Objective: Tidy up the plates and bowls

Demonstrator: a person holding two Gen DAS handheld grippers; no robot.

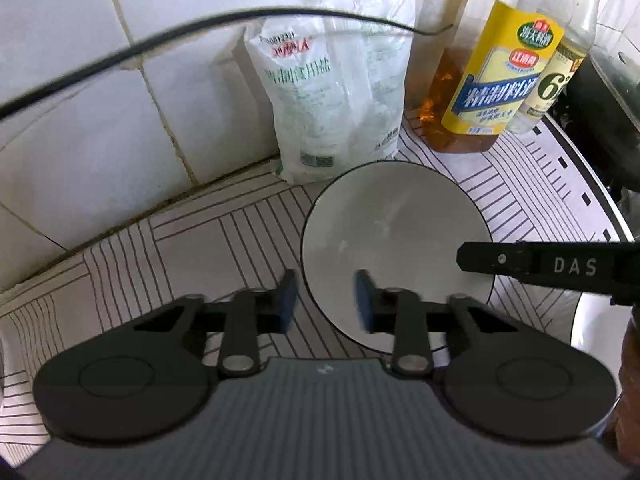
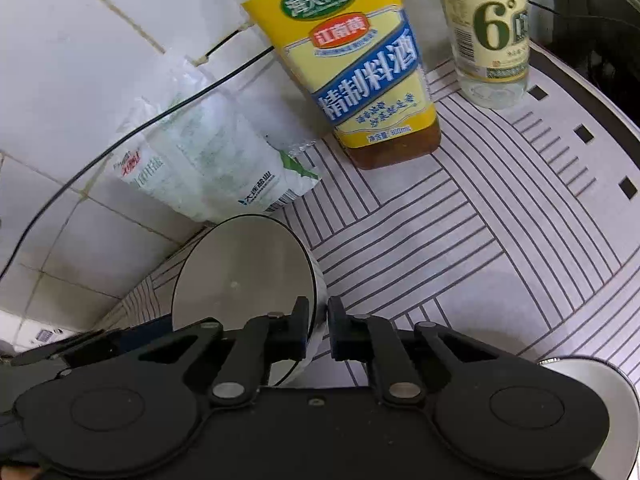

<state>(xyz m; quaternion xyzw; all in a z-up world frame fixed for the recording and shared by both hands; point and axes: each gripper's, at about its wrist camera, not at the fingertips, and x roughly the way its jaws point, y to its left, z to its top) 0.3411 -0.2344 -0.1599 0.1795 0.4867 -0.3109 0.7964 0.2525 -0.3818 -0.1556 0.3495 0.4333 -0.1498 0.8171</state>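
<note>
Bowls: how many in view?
2. One bowl sits on the striped mat by the salt bag, rim pinched by the right gripper. A second dish shows lower right in the right wrist view, mostly hidden; possibly a plate.

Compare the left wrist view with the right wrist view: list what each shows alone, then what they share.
Left wrist only: the left gripper astride the bowl's near rim, and a third, amber-filled bottle behind the yellow one.

Right wrist only: the right gripper shut on the bowl's rim, and part of a second white dish at the lower right.

Both: the bowl, the salt bag, the yellow-label bottle, the clear "6°" bottle, the striped mat, the black cable and the tiled wall.
</note>
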